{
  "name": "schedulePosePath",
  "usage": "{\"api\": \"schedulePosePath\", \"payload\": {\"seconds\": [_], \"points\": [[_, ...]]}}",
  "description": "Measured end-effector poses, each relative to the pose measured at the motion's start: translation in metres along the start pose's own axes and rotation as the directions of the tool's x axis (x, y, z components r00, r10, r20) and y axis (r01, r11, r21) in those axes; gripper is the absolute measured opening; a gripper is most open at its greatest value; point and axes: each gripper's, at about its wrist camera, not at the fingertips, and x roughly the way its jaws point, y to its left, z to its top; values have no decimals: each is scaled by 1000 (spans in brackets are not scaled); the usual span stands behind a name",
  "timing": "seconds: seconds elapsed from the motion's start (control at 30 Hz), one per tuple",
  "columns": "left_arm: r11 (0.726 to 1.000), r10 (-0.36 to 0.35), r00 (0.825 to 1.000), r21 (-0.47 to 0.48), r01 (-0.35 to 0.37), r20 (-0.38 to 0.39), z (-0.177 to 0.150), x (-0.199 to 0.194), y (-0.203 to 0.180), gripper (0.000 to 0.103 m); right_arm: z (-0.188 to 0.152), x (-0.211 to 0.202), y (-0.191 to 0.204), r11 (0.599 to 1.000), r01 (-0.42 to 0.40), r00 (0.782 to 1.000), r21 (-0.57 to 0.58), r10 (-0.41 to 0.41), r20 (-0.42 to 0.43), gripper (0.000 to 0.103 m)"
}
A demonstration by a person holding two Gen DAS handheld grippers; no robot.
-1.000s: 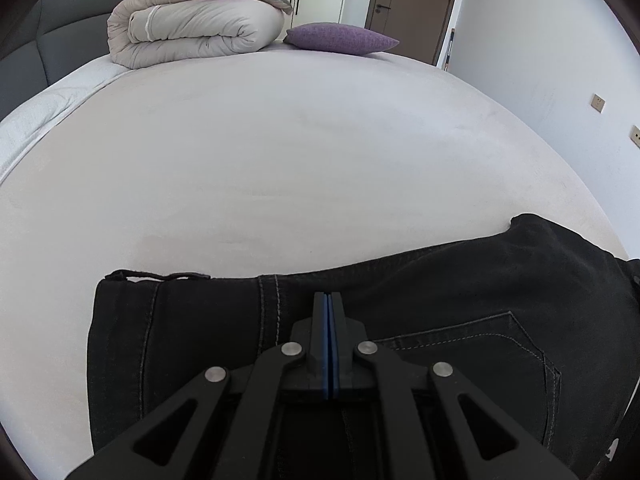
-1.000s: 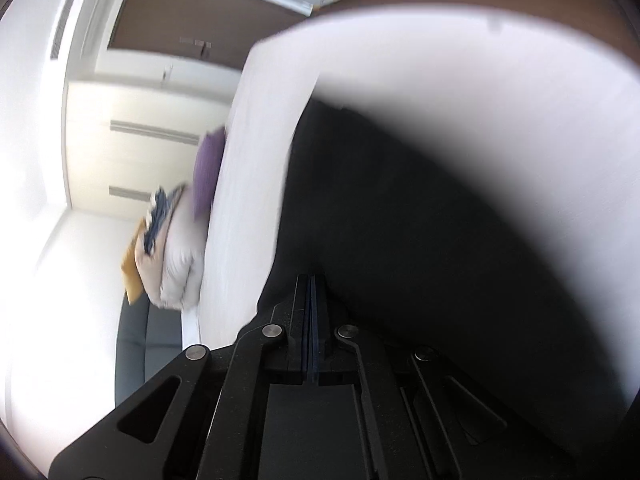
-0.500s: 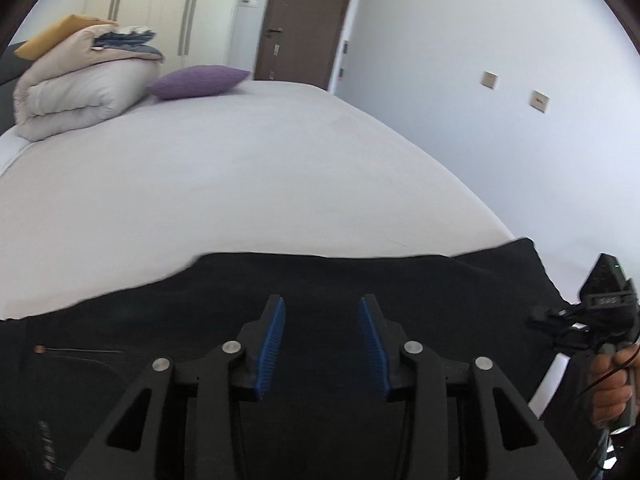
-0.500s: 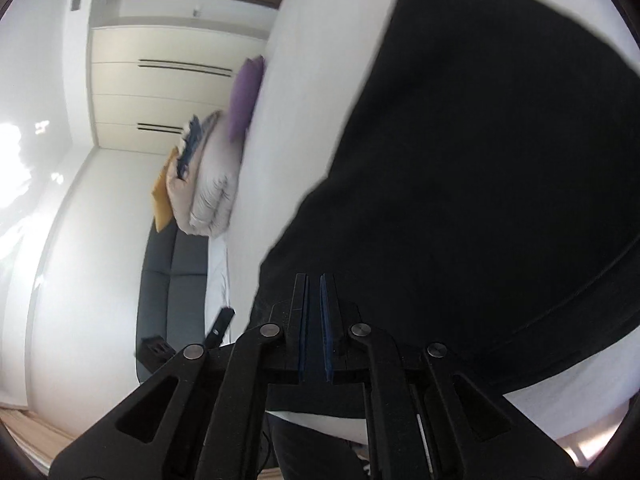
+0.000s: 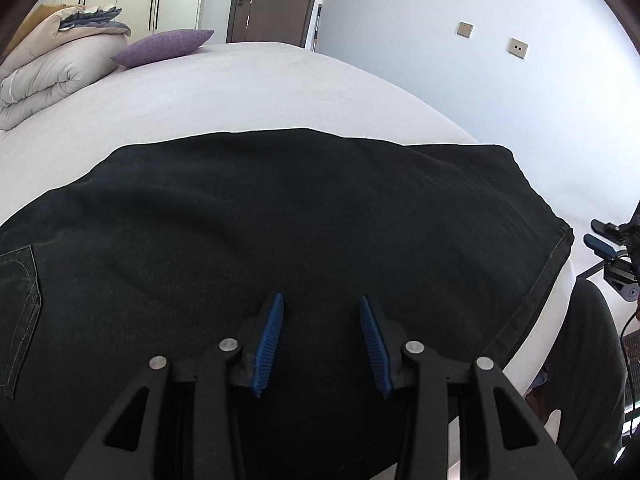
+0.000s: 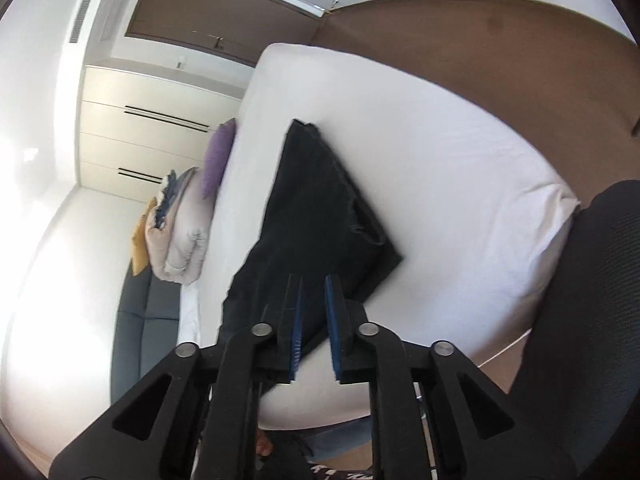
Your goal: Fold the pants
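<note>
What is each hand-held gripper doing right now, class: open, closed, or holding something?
Left hand-held gripper: open, holding nothing, above the black pants.
Right hand-held gripper: jaws just opening, slightly apart, nothing held.

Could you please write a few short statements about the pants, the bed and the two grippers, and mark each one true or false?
1. The black pants lie on the white bed. True.
2. The left gripper is clamped on the pants. False: its jaws stand open, nothing between them.
3. A purple pillow sits beside folded bedding. True.
4. The right gripper holds the pillow. False: it holds nothing.
</note>
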Motion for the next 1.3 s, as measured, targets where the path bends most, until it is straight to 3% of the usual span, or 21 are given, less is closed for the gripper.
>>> {"api": "schedulePosePath", "payload": {"seconds": [0.03, 0.1, 0.23, 0.33, 0.4, 0.7, 0.87, 0.97, 1.1, 1.3], "points": [[1000, 3, 1000, 1, -3, -1, -1, 0, -3, 43, -3, 2, 3, 1000, -21, 1000, 12, 22, -20, 40], [1000, 4, 1000, 5, -4, -2, -3, 1, -8, 43, -10, 5, 6, 997, -66, 997, 43, 68, -44, 64], [1000, 0, 1000, -5, 0, 0, -5, -1, -3, 43, -19, 29, 7, 990, -102, 985, 94, 114, -127, 64], [1000, -2, 1000, -6, 2, 2, -9, -6, 4, 43, -39, 14, -6, 981, -114, 976, 158, 141, -166, 64], [1000, -3, 1000, -6, 3, 4, -9, -6, 4, 43, -53, -2, -11, 982, -108, 977, 156, 134, -169, 64], [1000, -4, 1000, -11, 4, 6, -9, -7, 6, 43, -66, -1, -26, 979, -90, 978, 185, 123, -172, 62], [1000, -4, 1000, -12, 4, 6, -8, -7, 7, 43, -70, 15, -36, 974, -70, 978, 216, 109, -177, 57], [1000, -4, 1000, -11, 4, 6, -8, -7, 7, 43, -69, 22, -35, 973, -78, 977, 215, 117, -177, 39], [1000, 1, 1000, -10, -1, 4, -7, -7, 5, 43, -67, 27, -44, 976, -35, 983, 214, 72, -168, 5], [1000, 18, 1000, -4, -18, -20, -3, -9, 0, 43, -74, 15, -47, 983, -14, 987, 181, 43, -157, 3]]}}
